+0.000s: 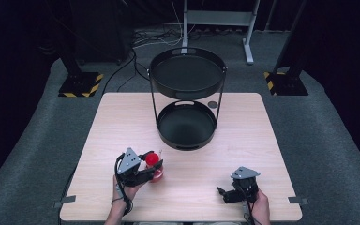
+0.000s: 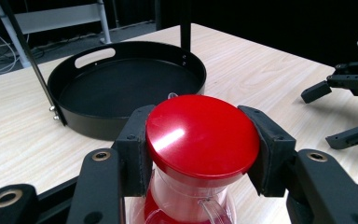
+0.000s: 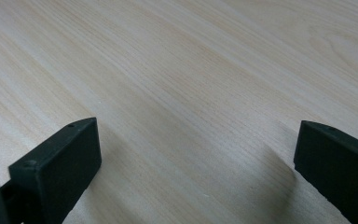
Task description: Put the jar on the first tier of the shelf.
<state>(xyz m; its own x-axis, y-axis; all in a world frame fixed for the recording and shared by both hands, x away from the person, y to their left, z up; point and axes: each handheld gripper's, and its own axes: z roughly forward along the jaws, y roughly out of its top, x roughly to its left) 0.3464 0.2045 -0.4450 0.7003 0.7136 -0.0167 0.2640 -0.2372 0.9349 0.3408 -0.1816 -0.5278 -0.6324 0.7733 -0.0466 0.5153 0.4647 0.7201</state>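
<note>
A small clear jug with a red lid (image 2: 203,135) and red contents stands near the table's front left (image 1: 154,164). My left gripper (image 2: 200,144) is shut on the jug, its two black pads pressing on the lid's rim from either side. In the high view the left gripper (image 1: 151,169) comes in from the left of the jug. My right gripper (image 1: 226,193) rests low at the front right, open, with bare wood between its pads (image 3: 60,163). It is also seen at the right edge of the left gripper view, right gripper (image 2: 338,112), jaws apart.
A black two-tier round tray stand sits at the table's far middle: lower tray (image 1: 186,125) on the table, upper tray (image 1: 187,72) raised on thin rods. The lower tray (image 2: 121,84) lies just beyond the jug. A light wooden table (image 1: 243,140) spreads between the grippers.
</note>
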